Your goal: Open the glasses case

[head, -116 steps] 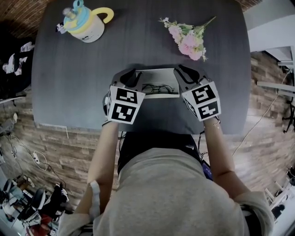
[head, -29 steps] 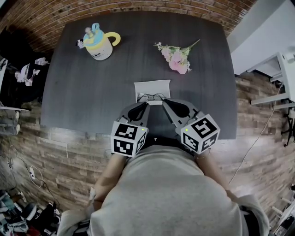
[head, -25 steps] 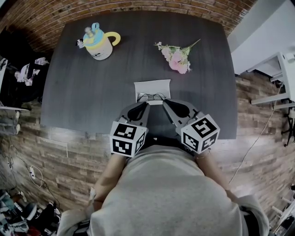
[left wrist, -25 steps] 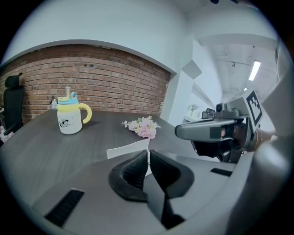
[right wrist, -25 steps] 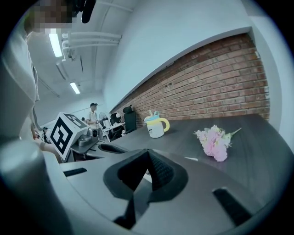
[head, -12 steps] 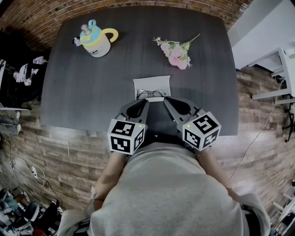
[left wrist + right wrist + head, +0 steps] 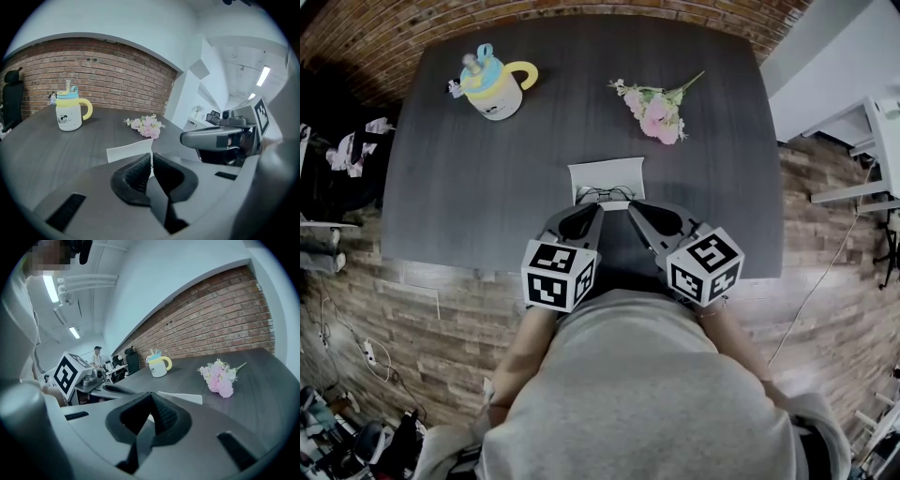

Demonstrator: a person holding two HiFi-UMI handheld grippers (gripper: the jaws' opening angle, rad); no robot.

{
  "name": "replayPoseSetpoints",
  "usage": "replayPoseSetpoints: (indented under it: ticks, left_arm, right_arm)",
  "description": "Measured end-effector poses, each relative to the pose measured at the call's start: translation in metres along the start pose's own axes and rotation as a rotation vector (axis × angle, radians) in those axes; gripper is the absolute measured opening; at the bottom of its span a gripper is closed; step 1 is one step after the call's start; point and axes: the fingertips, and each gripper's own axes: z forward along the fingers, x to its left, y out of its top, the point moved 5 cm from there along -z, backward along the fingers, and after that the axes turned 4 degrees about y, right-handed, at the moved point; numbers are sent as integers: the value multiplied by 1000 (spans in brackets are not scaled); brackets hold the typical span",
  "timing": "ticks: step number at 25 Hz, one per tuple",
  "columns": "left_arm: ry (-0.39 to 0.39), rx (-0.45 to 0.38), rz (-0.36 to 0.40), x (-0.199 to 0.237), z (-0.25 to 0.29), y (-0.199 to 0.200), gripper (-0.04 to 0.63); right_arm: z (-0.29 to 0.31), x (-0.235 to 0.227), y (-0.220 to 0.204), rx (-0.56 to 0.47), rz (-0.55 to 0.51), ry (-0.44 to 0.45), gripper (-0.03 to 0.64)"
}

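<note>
**Left tool (image 7: pixel 151 160) and right tool (image 7: pixel 151 400) pressed shut on nothing, just short of an opened case**

Each tool has its jaws together with nothing between the pads. They sit side by side over the near edge of the dark surface (image 7: pixel 487 187), tips angled in toward each other and pointing at the glasses case (image 7: pixel 606 174). Neither touches the case. That reads as a resting pose rather than a grip: judging from how things lie, the opening is already done and the tools are clear of the work.

The case lies in the middle of the surface, just beyond the tool tips. Its pale lid is thrown back on the far side, and a pair of glasses (image 7: pixel 604 197) shows in the tray nearest the person. The long axis runs left to right across the head view, parallel to the near edge, so the mouth faces up and toward the person. This puts both short ends within equal reach of the two tools.

The mug (image 7: pixel 492 80) at far left and the flowers (image 7: pixel 652 108) at far right are well apart from the case
</note>
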Motion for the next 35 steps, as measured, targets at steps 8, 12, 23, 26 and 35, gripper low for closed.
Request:
replayPoseSetpoints:
  ticks: [8,12,23,26,35]
  left_arm:
    - [-20,22,12,-4,5,-1,32]
    - [-17,18,3,-3,4,-2,32]
    - [-25,15,-9,-1,5,-4,32]
    - [-27,18,-13,-1,4,-4,32]
    - [-26,9,-35,4,3,-4,32]
  right_arm:
    - [2,-3,1,-1,20,10,6]
    - [1,-4,0,-1,20,12,6]
    - [3,-2,-4,16,13,15,6]
    - [3,-2,-4,18,18,11,6]
    - [5,4,-4,21,-2,34,6]
